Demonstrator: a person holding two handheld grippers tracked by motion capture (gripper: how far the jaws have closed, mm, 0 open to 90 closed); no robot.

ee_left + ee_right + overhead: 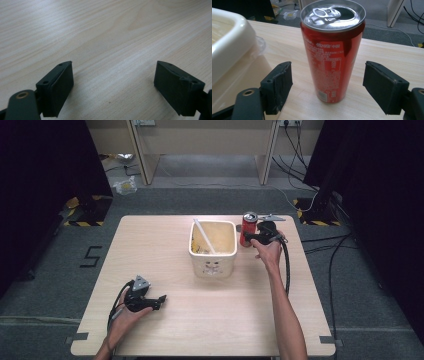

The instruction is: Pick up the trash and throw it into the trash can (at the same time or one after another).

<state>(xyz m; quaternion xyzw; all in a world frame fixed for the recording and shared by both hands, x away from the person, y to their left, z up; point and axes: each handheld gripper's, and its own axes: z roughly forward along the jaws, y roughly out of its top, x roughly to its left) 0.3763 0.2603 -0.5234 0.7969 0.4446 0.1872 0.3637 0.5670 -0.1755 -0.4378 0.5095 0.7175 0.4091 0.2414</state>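
Observation:
A red drinks can (249,227) stands upright on the table, just right of a cream tub (213,265). In the right gripper view the can (333,55) has an opened top and stands in line with the gap between the two black jaws. My right gripper (253,238) (328,68) is open, and its pads are clear of the can's sides. The tub's rim (227,37) is close on the left of that gripper. At the table's front left, my left gripper (159,300) (113,66) rests open over bare wood with nothing between its fingers.
The cream tub holds a white stick (204,236) that leans against its far left corner. The light wooden table (215,320) has bare room across its front and left. Desks, cables and dark curtains stand beyond the far edge.

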